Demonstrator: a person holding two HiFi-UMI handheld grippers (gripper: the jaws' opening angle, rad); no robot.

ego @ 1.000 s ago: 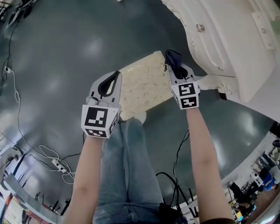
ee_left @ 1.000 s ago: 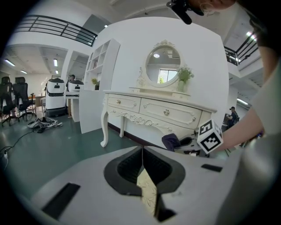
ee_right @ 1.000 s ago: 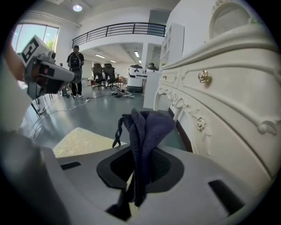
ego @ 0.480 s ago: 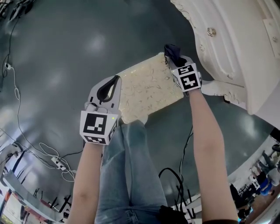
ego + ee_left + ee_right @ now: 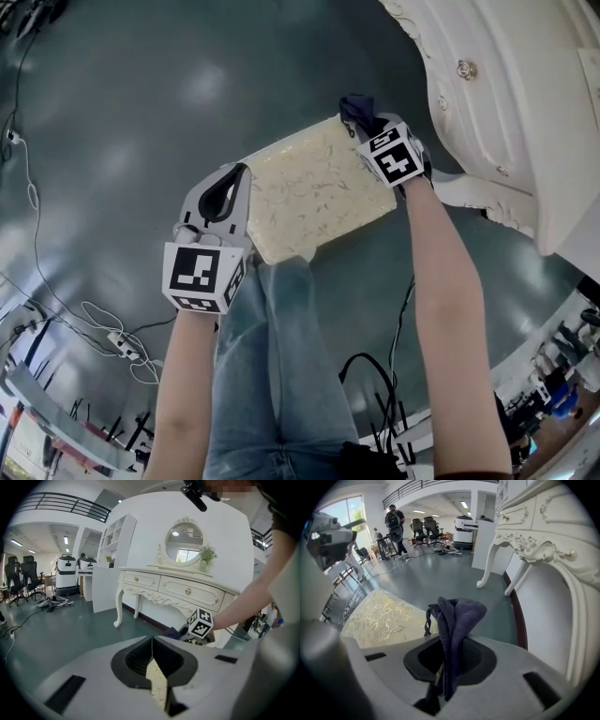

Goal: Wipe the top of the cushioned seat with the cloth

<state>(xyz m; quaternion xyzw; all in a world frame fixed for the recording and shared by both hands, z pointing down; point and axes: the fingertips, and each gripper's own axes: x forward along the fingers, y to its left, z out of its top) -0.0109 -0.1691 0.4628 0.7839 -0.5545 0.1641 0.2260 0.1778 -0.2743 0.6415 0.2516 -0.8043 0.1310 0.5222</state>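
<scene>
The cushioned seat (image 5: 314, 197) has a cream top with a gold leaf pattern and stands low on the grey floor in front of my legs. My right gripper (image 5: 367, 127) is shut on a dark blue cloth (image 5: 356, 108) at the seat's far right corner. In the right gripper view the cloth (image 5: 454, 620) bunches up out of the right gripper (image 5: 450, 660), with the seat (image 5: 379, 616) to its left. My left gripper (image 5: 234, 183) is over the seat's left edge, jaws together. In the left gripper view a sliver of cream seat (image 5: 157, 686) shows behind the left gripper (image 5: 152, 646).
A white ornate dressing table (image 5: 506, 94) with a round mirror (image 5: 183, 543) stands close to the seat's right side, its curved leg (image 5: 513, 581) near the cloth. Cables and a power strip (image 5: 117, 342) lie on the floor at left. My jeans-clad legs (image 5: 272, 375) are below the seat.
My right gripper has moved away from me along the seat's right side with the cloth, its marker cube turning. The left gripper has barely shifted.
</scene>
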